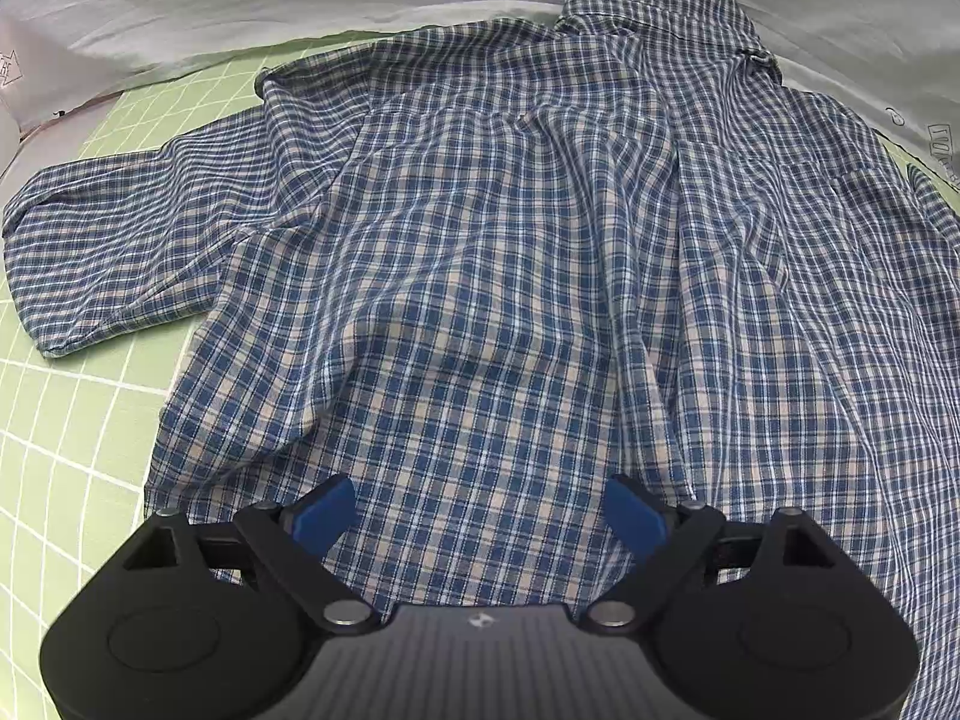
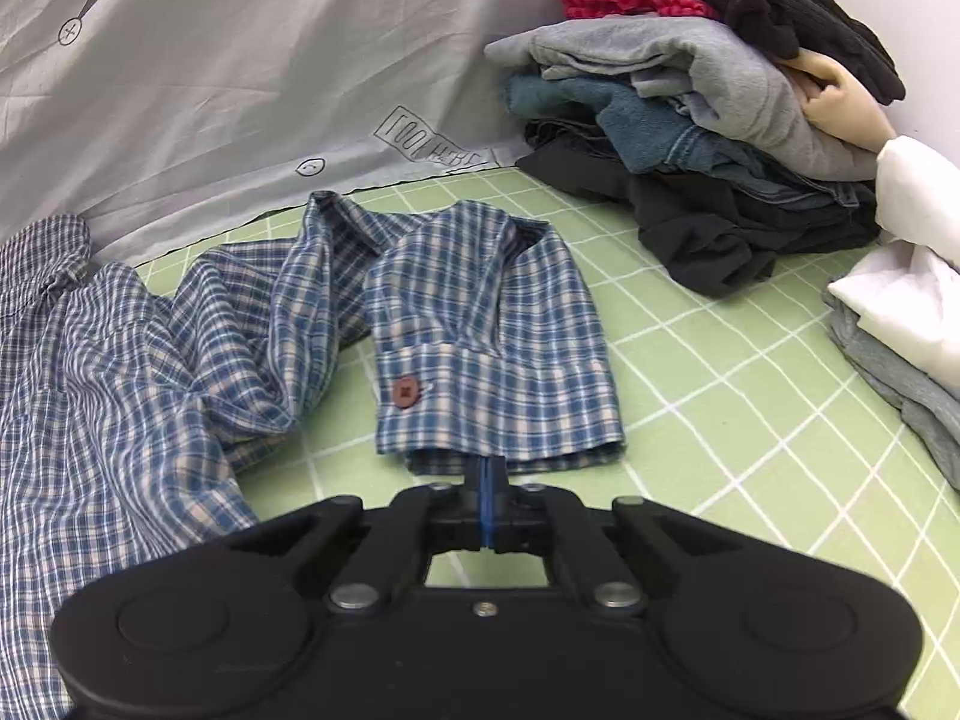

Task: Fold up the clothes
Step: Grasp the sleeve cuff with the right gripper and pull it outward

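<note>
Plaid shirt (image 1: 480, 252) lies back-up and rumpled on the green grid mat (image 1: 72, 420). Right gripper (image 2: 487, 468) is pinched tight on the sleeve cuff (image 2: 498, 414); left gripper (image 1: 480, 516) hovers wide open, empty. Risks: thin bite slipping off the cuff, sleeve dragging the body crooked, swing hitting the clothes pile (image 2: 690, 120) far right.

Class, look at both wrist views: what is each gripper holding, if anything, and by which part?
The right gripper is shut on the plaid shirt, pinching the sleeve cuff at its open end. The left gripper is open above the shirt's body, holding nothing.
</note>
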